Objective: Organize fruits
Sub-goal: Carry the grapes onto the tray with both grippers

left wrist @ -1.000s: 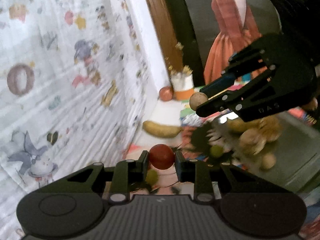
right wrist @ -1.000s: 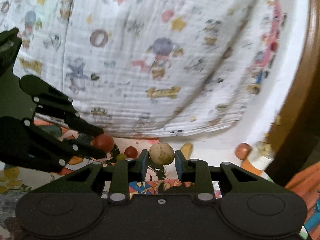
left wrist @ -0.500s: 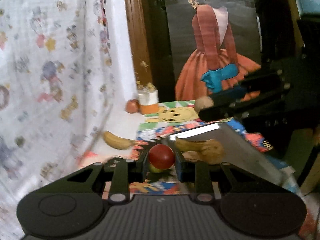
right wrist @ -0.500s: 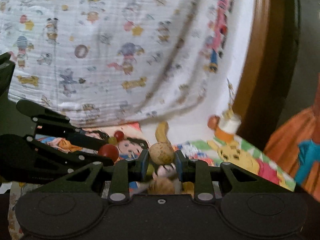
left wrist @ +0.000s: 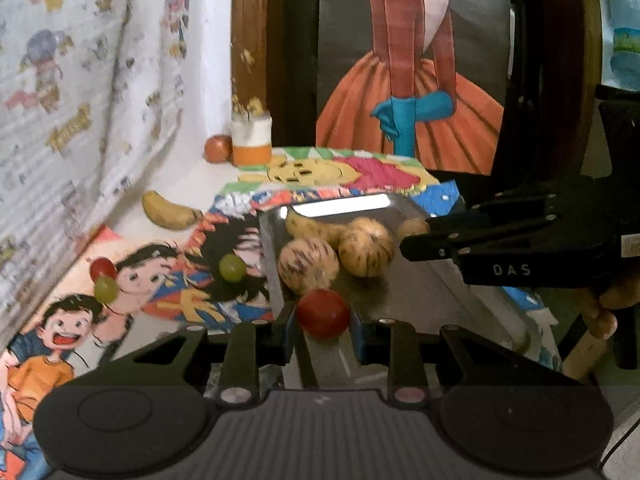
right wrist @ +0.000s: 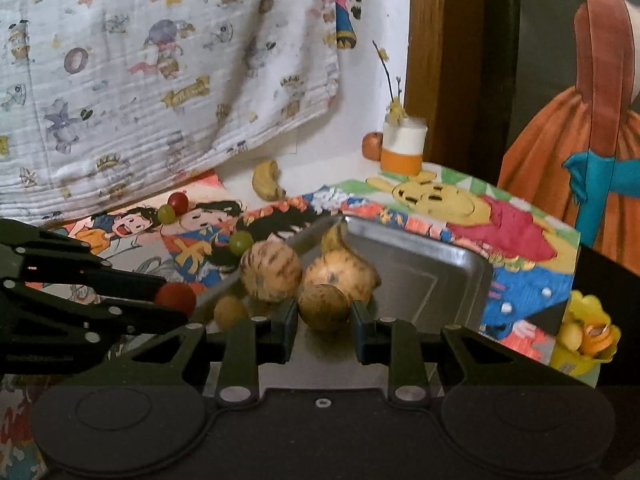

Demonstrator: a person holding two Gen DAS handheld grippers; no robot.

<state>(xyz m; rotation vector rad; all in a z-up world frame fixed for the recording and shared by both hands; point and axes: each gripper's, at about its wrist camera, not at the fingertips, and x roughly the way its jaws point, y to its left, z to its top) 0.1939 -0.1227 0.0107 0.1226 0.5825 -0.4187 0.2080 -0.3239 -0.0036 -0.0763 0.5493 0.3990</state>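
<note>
Both hands have swung from the cloth side to over the metal tray (left wrist: 440, 300): left gripper (left wrist: 322, 314) clamps a red fruit (left wrist: 322, 314), right gripper (right wrist: 323, 308) a tan fruit (right wrist: 323, 308) (drop-off looks next)

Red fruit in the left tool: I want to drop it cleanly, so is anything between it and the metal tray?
Nothing visible blocks it. The red fruit hangs at the metal tray near edge; two striped fruits lie just beyond.

"DAS" on the right claw (left wrist: 414, 236)
</note>
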